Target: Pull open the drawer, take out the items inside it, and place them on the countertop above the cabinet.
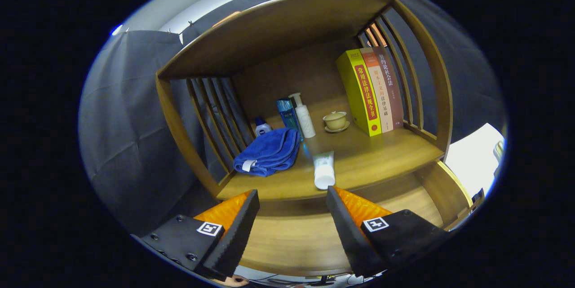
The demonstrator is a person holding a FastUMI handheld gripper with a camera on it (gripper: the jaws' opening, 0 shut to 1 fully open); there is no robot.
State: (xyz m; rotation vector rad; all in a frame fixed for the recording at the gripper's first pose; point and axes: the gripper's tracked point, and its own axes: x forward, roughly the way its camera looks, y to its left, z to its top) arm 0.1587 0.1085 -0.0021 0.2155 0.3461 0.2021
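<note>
My gripper [293, 202] is open, with nothing between its fingers, held above the pulled-out wooden drawer [292, 238], whose bare floor lies under the fingers. Just beyond the fingertips is the countertop [382, 153] of the cabinet. On its front edge lies a white tube [324, 170] with a green end, cap toward me, just ahead of the right finger. A folded blue towel [268, 151] rests on the countertop further left.
At the back of the shelf stand a white pump bottle [304, 115], a blue box [287, 115], a small blue-capped bottle [261, 127] and a lidded tea cup [335, 121] on a saucer. Three upright books [370, 90] lean at the right. Slatted wooden sides and a top board enclose it.
</note>
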